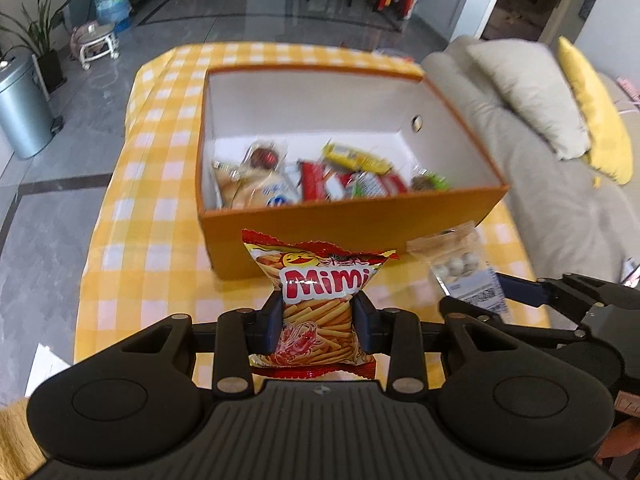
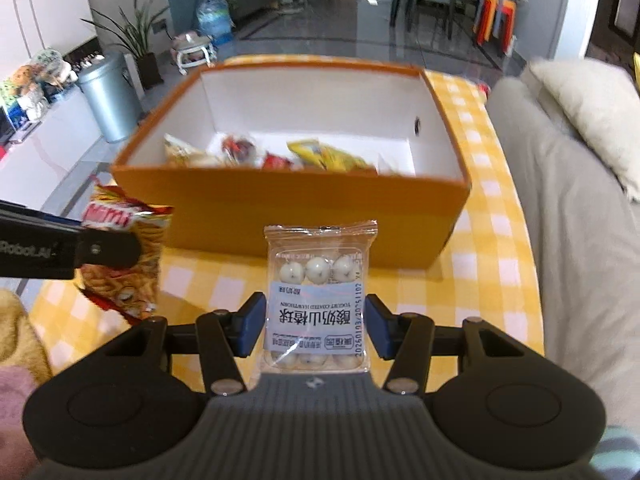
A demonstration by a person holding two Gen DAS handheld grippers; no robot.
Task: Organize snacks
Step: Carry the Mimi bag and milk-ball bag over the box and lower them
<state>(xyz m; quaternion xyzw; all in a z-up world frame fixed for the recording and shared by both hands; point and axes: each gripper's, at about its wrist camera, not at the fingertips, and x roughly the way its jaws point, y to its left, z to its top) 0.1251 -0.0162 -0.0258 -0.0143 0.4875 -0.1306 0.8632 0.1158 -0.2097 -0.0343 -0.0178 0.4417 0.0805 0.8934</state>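
The left gripper [image 1: 318, 320] is clamped on the Mimi bag [image 1: 320, 304], its pads [image 1: 272, 322] pinching the bag's middle so the sides bulge above and below. The bag's long axis runs straight ahead along the fingers, its crimped top edge pointing at the box [image 1: 352, 224] and the logo reading upright. That top edge overlaps the box's near orange wall in the picture; whether they touch cannot be told. Beyond the wall the box is open, with snacks [image 1: 320, 180] bunched along its near side and bare white floor behind them toward the far wall.

The right gripper [image 2: 316, 324] holds the hawthorn pack [image 2: 318, 292] between its blue pads [image 2: 378, 324]; the pads sit at the pack's edges, though from this view it is hard to tell how firmly they press. The pack lies lengthwise along the fingers, print upside down, its sealed end toward the box with a strip of checked cloth [image 2: 480, 272] showing between them.

Only the right view shows the left gripper from the side, off to its left with the Mimi bag hanging edge-on. Only the left view shows the green wrapper at the row's right end. The sofa [image 2: 568, 240] borders the table on the right.
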